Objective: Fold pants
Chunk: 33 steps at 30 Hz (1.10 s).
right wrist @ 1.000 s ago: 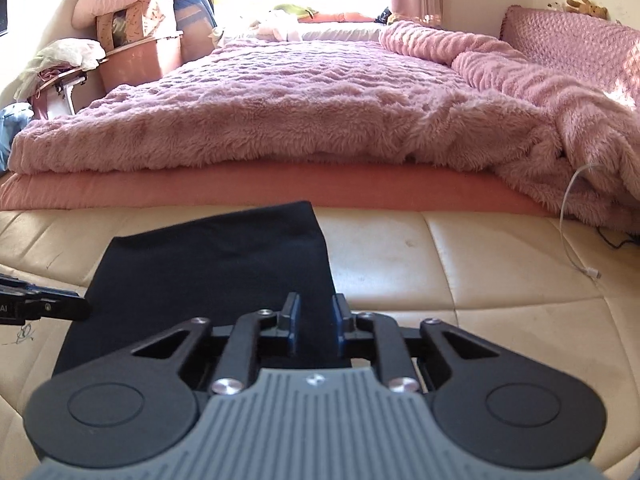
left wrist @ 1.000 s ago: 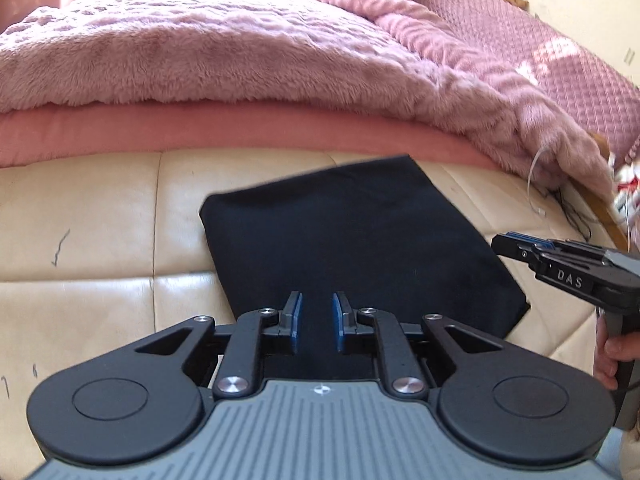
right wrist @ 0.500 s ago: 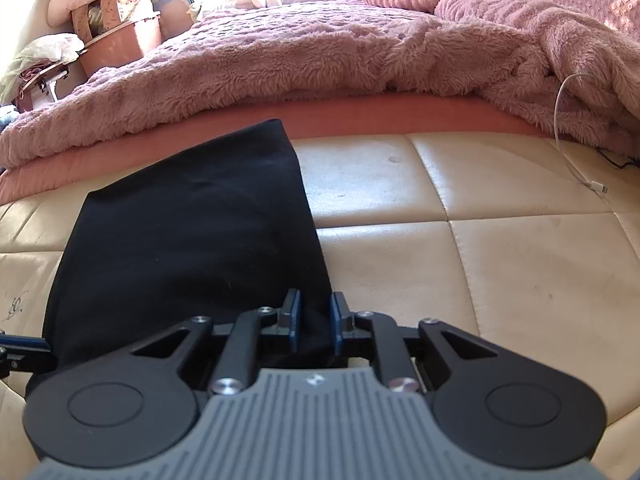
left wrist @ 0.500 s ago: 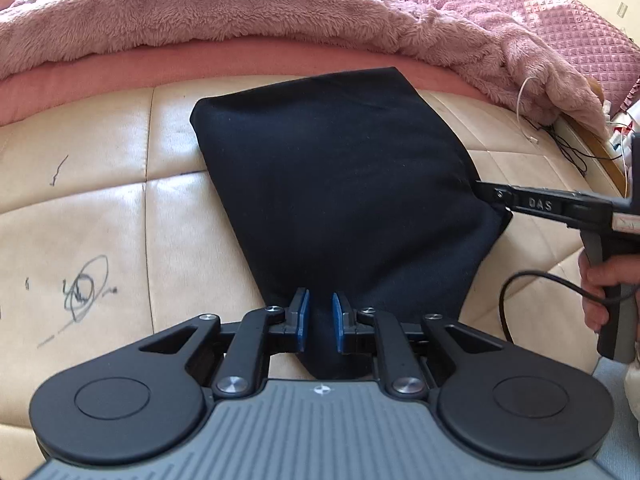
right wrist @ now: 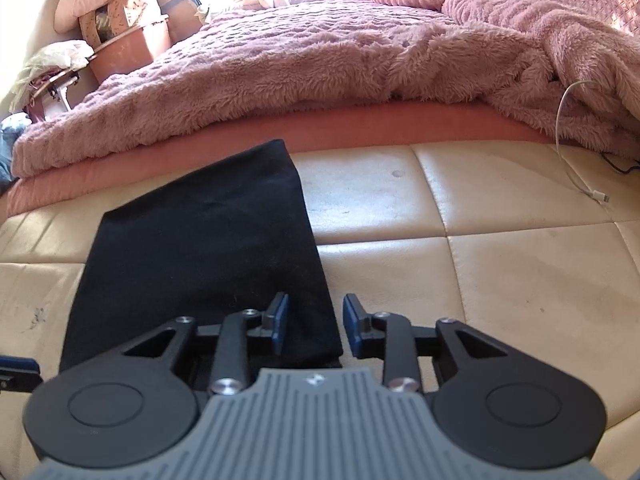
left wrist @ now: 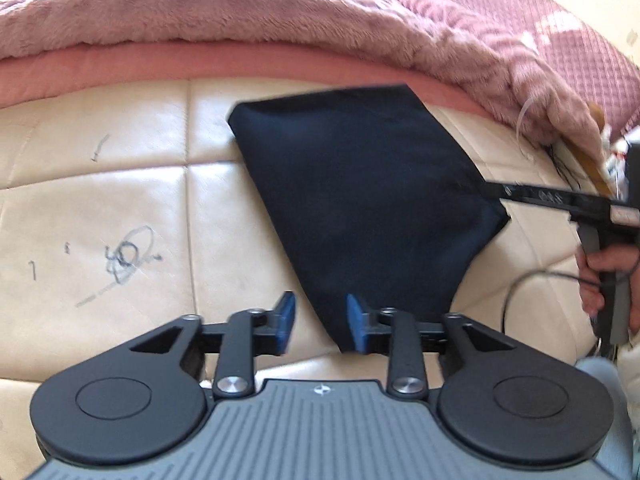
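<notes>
Evidently the fold had just been laid down and this was the letting-go step. The left gripper (left wrist: 318,322) stood with its jaws spread, having just been opening, and the near corner of the black pants (left wrist: 360,208) lay between its blue pads (left wrist: 286,320) without being pinched. The right gripper (right wrist: 313,322) was likewise spread, its jaws also just opened, with the other near corner of the pants (right wrist: 200,248) lying loose between them, closer to its left-hand pad. From each gripper the pants ran straight ahead as a flat, folded dark panel, the far edge ending just short of the pink bedding.

The next move, as I judged it, called for drawing both grippers back without snagging the cloth, then checking whether another fold was needed.

The pants rested on a cream padded leather surface (right wrist: 500,248) with stitched seams and pen scribbles (left wrist: 128,258) off to the left gripper's left. Beyond lay a fluffy pink blanket (right wrist: 320,68); a white charging cable (right wrist: 576,152) trailed ahead and right of the right gripper.
</notes>
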Tool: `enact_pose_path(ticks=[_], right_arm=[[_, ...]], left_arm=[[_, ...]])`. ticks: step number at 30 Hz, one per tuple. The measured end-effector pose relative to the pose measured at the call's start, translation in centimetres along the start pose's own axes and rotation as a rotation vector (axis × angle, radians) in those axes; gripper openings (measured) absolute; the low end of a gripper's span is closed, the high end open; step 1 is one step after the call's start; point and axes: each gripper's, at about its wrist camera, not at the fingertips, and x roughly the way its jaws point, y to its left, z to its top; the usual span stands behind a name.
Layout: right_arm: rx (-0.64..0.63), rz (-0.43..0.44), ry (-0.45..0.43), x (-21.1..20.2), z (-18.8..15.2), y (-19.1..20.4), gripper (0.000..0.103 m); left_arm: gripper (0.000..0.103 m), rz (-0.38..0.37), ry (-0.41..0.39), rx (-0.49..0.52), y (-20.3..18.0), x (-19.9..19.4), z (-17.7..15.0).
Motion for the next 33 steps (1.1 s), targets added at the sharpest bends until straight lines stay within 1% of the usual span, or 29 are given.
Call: enact_pose_path(ticks=[1,4,5,7,10,11,13,17,19,20,24,26,27,28,29,30,31,32,33], right_arm=[[0.006,0.02,0.006,-0.1,0.3,-0.2,0.041],[0.036,0.08,0.032,0.1,0.9,-0.9,0.047],[0.058,0.099,0.041,0.2,1.2,-1.2,0.049],[0.103,0.136,0.058,0.7,1.7,-1.9,0.059],[0.143,0.167,0.094,1.8,2.5,-2.7,0.062],[0.152,0.176,0.104,2.3,2.7,-2.9,0.062],[0.175,0.199,0.125,3.1,3.1,-3.2,0.067],[0.211,0.228,0.169,5.1,3.6,-3.6,0.067],[0.232,0.251,0.169,5.8,3.8,-3.8,0.074],[0.244,0.27,0.166,5.9,3.8,-3.9,0.075],[0.258,0.306,0.178,6.5,4.2,-4.3,0.075],[0.257,0.321,0.182,6.5,4.2,-4.4,0.071],[0.261,0.326,0.184,6.7,4.2,-4.4,0.066],[0.272,0.333,0.184,6.8,4.1,-4.5,0.059],[0.291,0.344,0.184,6.9,4.0,-4.7,0.055],[0.315,0.358,0.186,7.1,3.8,-4.9,0.05],[0.325,0.356,0.183,7.2,3.6,-4.9,0.046],[0.325,0.353,0.176,7.2,3.5,-4.8,0.043],[0.327,0.352,0.17,7.1,3.4,-4.8,0.038]], left_arm=[[0.055,0.016,-0.005,0.001,0.1,0.1,0.5],[0.058,0.09,0.009,-0.004,0.1,1.2,2.0],[0.059,0.095,0.014,-0.02,0.3,1.5,2.6],[0.068,0.077,0.007,-0.063,0.9,2.1,3.3],[0.073,0.055,-0.007,-0.122,1.8,2.9,4.2],[0.074,0.054,-0.007,-0.133,2.0,3.3,4.4],[0.074,0.045,-0.009,-0.148,2.4,3.8,4.8],[0.074,0.012,-0.002,-0.194,3.3,4.9,5.4],[0.075,-0.009,0.0,-0.215,3.8,5.5,5.6],[0.075,-0.026,0.002,-0.23,4.1,5.8,5.6],[0.077,-0.117,-0.032,-0.307,5.5,6.5,5.7],[0.078,-0.155,-0.048,-0.332,6.1,7.0,5.8],[0.075,-0.173,-0.055,-0.342,6.3,7.2,5.9],[0.07,-0.193,-0.06,-0.352,6.4,7.4,5.9],[0.066,-0.198,-0.06,-0.353,6.4,7.5,6.1],[0.053,-0.195,-0.06,-0.351,6.4,7.6,6.2],[0.037,-0.187,-0.056,-0.352,6.4,7.7,6.3],[0.035,-0.184,-0.051,-0.358,6.5,7.7,6.4],[0.028,-0.19,-0.057,-0.369,6.6,7.7,6.4]])
